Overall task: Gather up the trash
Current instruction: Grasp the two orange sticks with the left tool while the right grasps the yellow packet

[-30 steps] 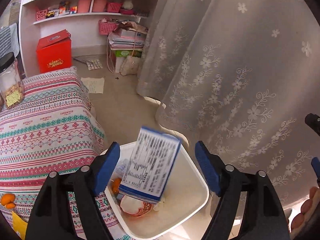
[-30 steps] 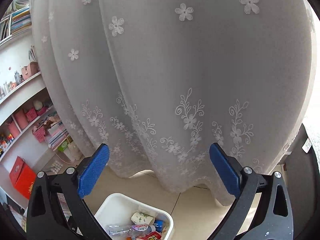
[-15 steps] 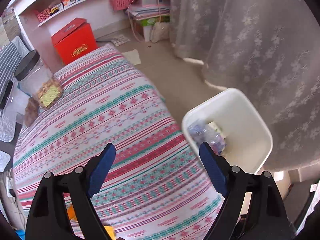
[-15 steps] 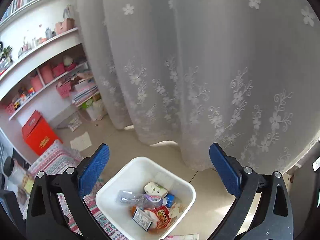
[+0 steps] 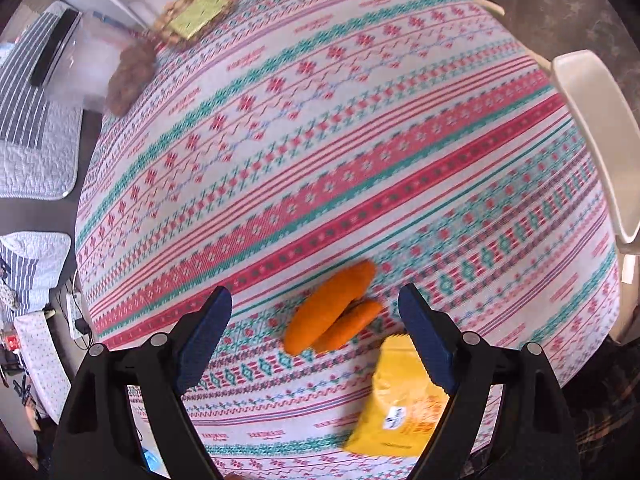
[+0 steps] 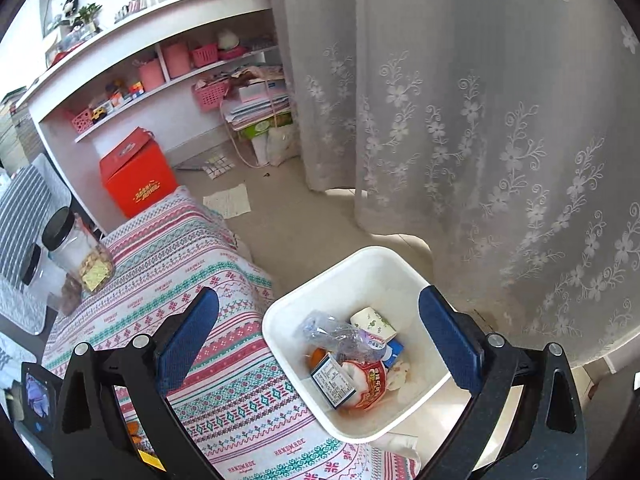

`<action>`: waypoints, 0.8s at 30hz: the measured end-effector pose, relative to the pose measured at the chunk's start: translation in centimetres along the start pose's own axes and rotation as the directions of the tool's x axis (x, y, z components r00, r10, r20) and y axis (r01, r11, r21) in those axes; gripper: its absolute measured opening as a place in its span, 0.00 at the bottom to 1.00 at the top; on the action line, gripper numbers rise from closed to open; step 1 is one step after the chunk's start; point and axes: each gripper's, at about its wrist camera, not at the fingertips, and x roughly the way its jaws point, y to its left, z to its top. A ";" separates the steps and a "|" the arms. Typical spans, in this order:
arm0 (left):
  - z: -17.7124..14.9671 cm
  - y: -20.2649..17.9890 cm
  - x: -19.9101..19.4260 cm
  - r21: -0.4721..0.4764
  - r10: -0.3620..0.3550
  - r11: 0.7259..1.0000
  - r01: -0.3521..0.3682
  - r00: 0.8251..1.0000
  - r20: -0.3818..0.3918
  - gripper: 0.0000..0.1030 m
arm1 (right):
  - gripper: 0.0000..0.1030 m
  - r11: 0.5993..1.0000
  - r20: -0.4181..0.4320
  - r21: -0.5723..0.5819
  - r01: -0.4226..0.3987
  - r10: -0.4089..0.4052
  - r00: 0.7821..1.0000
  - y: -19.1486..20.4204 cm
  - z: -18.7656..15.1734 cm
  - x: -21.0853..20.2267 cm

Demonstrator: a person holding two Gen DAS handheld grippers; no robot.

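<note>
My left gripper (image 5: 316, 316) points down over the patterned tablecloth (image 5: 320, 140), open and holding nothing. Two pieces of orange peel (image 5: 332, 308) lie on the cloth between its fingers, untouched. A yellow packet (image 5: 396, 400) lies beside the right finger, partly behind it. The white bin (image 5: 592, 132) shows at the right edge. In the right wrist view the bin (image 6: 360, 264) stands on the floor beside the table, holding a crushed plastic bottle (image 6: 336, 332), a paper cup (image 6: 374, 322), a blue-edged carton (image 6: 334, 382) and a red cup (image 6: 368, 384). My right gripper (image 6: 318, 312) hangs open above it, empty.
Two black-lidded jars (image 6: 76, 248) stand at the table's far end. A red box (image 6: 136, 172) and a sheet of paper (image 6: 228, 200) lie on the floor before the white shelves (image 6: 160, 60). A flowered lace curtain (image 6: 480, 120) hangs just behind the bin.
The blue-edged carton dropped from between my left fingers into the bin. My left gripper then swung away over the table and tipped down onto the peel. My right gripper tilted down from the curtain toward the bin.
</note>
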 end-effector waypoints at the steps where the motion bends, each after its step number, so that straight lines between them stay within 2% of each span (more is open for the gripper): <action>1: -0.5 0.5 0.6 0.001 0.007 1.000 -0.007 1.000 -0.013 0.79 | 0.93 1.000 -0.011 -0.008 -0.010 0.009 1.000 0.5 -0.1 0.1; 3: -1.3 1.2 1.4 0.013 0.017 1.000 -0.016 0.999 -0.036 0.75 | 0.93 0.999 -0.026 -0.026 -0.019 0.019 0.999 1.5 -0.4 0.3; 7: -2.4 2.0 2.3 0.048 -0.001 0.999 0.004 0.998 -0.056 0.74 | 0.93 0.997 -0.036 -0.073 -0.028 0.026 0.999 3.5 -1.0 0.5; 14: -2.8 2.5 2.9 0.111 -0.093 0.989 0.097 0.995 -0.041 0.73 | 0.93 0.990 -0.079 -0.133 -0.045 0.034 0.996 6.3 -1.9 1.4; 19: -2.2 1.0 3.0 0.148 -0.150 0.977 0.152 0.988 -0.024 0.73 | 0.93 0.986 -0.130 -0.149 -0.070 0.051 0.990 7.5 -2.5 2.1; 23: -2.2 0.3 3.6 0.155 -0.180 0.971 0.180 0.984 -0.017 0.60 | 0.93 0.981 -0.161 -0.167 -0.097 0.070 0.984 8.4 -3.1 2.4; 24: -2.1 0.5 3.6 0.148 -0.200 0.969 0.199 0.980 -0.009 0.51 | 0.93 0.980 -0.175 -0.166 -0.112 0.082 0.981 8.7 -3.2 2.6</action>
